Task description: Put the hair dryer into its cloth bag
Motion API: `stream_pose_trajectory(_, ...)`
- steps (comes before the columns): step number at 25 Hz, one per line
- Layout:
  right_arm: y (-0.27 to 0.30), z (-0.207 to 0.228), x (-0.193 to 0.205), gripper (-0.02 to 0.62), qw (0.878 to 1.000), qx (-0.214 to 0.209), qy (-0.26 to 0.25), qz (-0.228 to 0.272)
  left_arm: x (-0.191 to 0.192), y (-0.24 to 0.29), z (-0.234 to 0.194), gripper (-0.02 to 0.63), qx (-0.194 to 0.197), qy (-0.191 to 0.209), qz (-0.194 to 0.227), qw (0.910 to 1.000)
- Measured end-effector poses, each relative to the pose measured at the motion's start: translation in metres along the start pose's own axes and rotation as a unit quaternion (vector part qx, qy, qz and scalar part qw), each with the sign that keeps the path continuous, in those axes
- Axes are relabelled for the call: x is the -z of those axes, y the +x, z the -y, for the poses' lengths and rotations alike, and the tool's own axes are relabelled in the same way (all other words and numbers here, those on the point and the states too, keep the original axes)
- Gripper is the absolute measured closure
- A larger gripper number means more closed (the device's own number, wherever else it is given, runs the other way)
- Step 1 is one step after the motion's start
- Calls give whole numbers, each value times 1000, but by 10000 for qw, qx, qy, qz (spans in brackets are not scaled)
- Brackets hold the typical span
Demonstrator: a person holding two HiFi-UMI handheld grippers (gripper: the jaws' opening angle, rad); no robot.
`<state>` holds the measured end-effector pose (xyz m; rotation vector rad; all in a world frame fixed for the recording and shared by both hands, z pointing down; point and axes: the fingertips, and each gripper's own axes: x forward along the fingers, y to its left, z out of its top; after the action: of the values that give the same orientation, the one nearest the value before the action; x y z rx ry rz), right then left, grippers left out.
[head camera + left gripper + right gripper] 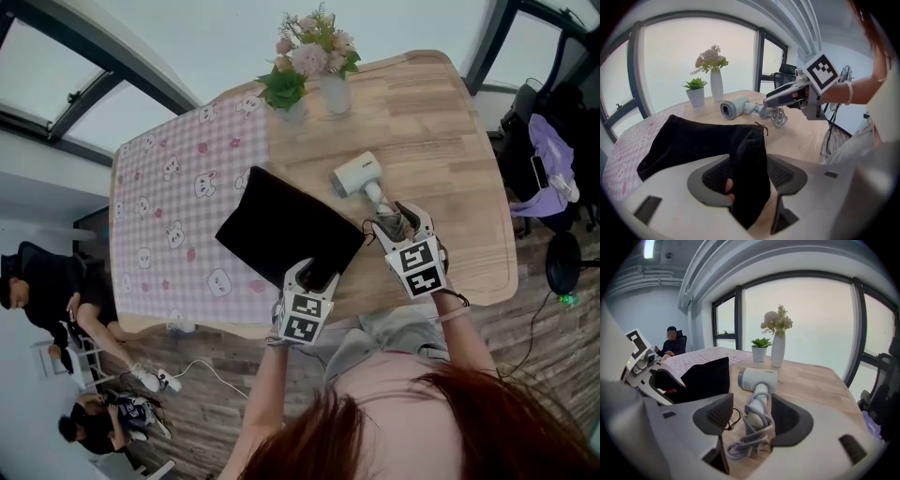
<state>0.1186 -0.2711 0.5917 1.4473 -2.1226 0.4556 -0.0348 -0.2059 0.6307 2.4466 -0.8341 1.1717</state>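
Note:
A black cloth bag (281,225) lies flat across the middle of the wooden table (459,159). Its near edge is lifted and hangs between the jaws of my left gripper (747,176), which stand wide; the pads do not press on the cloth (693,140). The white hair dryer (359,174) lies to the right of the bag, with its cord wound round the handle. My right gripper (752,420) straddles that handle and cord (757,427) with a gap on both sides. In the head view the left gripper (317,272) and the right gripper (398,223) sit at the table's near edge.
A white vase of flowers (333,89) and a small potted plant (284,94) stand at the far edge. A pink checked cloth (178,216) covers the table's left half. People sit on the floor at the left (56,300); a chair with purple fabric (548,169) stands at the right.

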Motion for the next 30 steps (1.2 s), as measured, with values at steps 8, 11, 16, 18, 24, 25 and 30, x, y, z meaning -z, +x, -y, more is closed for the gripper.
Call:
stream_pose_trajectory(8, 24, 3, 28, 285, 9992, -13, 12, -412, 7, 8, -7, 402, -183, 22, -119, 9998)
stream_pose_trajectory(11, 32, 5, 34, 261, 9986, -31, 35, -524, 6, 9, -13, 453, -277, -26, -136, 9995)
stream_pose_trajectory(16, 45, 4, 41, 242, 9976, -158, 216, -634, 5, 9, -21, 512, -374, -165, -111, 9991)
stream_pose_trajectory(18, 49, 4, 44, 238, 9972, -194, 281, -672, 4, 8, -23, 524, -385, -215, -95, 9990)
stream_pose_trajectory(24, 55, 4, 47, 256, 9954, -250, 545, -747, -6, 2, -29, 546, -360, -426, 25, 9984)
stream_pose_trajectory(25, 56, 4, 47, 261, 9951, -251, 575, -761, -8, 0, -30, 551, -351, -498, 52, 9981)
stream_pose_trajectory(30, 56, 12, 48, 347, 9944, -141, 670, -803, -20, -9, -36, 563, -363, -724, 212, 9965)
